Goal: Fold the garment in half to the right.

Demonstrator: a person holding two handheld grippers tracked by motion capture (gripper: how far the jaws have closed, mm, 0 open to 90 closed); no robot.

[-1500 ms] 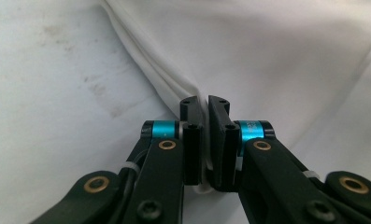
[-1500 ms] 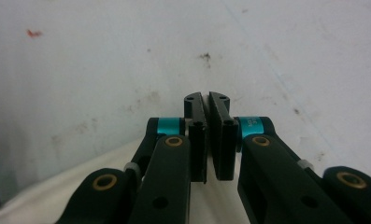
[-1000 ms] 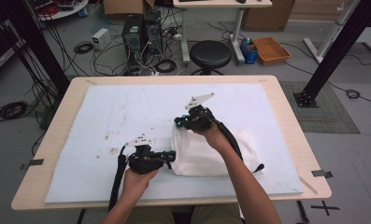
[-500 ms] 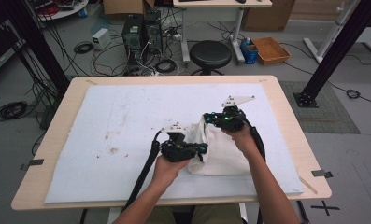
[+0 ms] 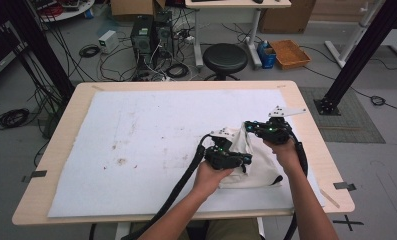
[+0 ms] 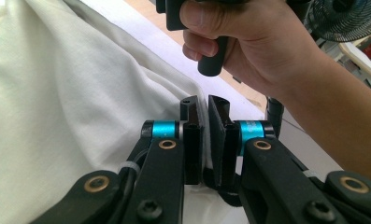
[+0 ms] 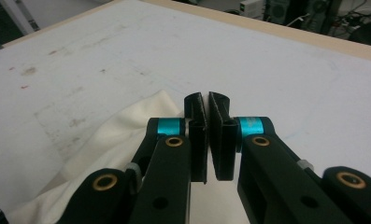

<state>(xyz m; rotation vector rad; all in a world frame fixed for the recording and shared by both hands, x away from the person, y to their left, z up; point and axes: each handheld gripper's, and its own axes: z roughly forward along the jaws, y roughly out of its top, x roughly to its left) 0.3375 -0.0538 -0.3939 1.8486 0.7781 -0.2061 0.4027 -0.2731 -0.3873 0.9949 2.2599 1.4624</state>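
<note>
Dragging the white cloth rightward across the white mat, both grippers now sit near the mat's right edge where a second ago they worked nearer its middle. Left gripper clenched on a thin fold of the cloth's near side, right gripper clenched on the far edge, fabric bunched and raised between them toward the right of the mat. Judging by that shift, still repositioning or gathering the cloth rather than laying it flat, with both pinches needing to hold so nothing slips.
</note>
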